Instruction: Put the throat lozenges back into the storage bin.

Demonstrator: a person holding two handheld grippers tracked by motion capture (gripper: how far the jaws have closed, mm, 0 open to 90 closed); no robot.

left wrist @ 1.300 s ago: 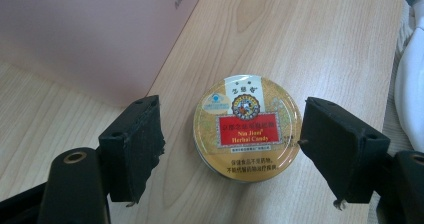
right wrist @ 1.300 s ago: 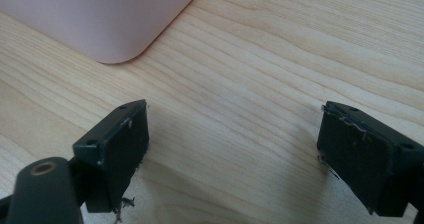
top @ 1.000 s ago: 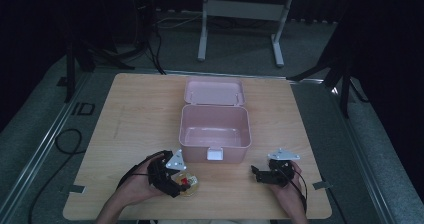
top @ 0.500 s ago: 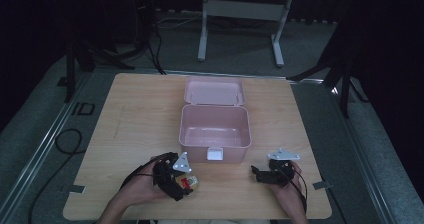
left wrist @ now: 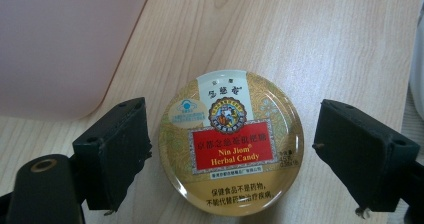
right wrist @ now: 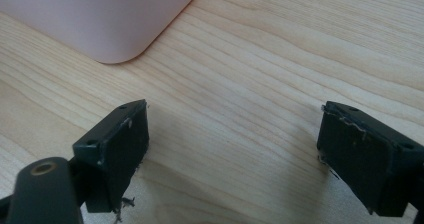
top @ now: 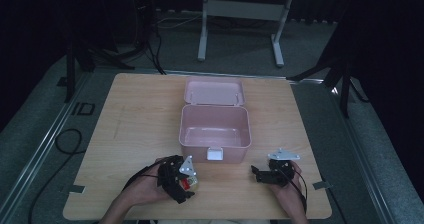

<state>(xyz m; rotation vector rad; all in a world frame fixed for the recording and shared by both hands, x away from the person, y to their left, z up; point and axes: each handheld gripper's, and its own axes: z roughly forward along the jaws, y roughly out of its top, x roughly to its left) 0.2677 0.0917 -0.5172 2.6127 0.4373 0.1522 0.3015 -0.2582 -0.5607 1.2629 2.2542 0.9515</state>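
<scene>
A round gold tin [left wrist: 231, 143] with a red "Herbal Candy" label lies flat on the wooden table [top: 140, 134], just in front of the pink box [top: 200, 151]. My left gripper [top: 186, 186] straddles the tin [top: 190, 183]. Its jaws have just been opening and now stand wide, with a gap between each pad and the tin's rim. My right gripper [top: 256, 174] rests near the box's front right corner, open, with bare wood between its pads [right wrist: 120, 154].
The pink box is open and looks empty. Its lid [top: 214, 91] lies back behind it and a white latch [top: 215, 154] hangs on the front wall. A corner of the box [right wrist: 115, 29] lies ahead of the right jaws. Black cables [top: 65, 144] trail off the table's left.
The left hand has shifted slightly around the tin, which stays on the table. The right gripper has not moved.
</scene>
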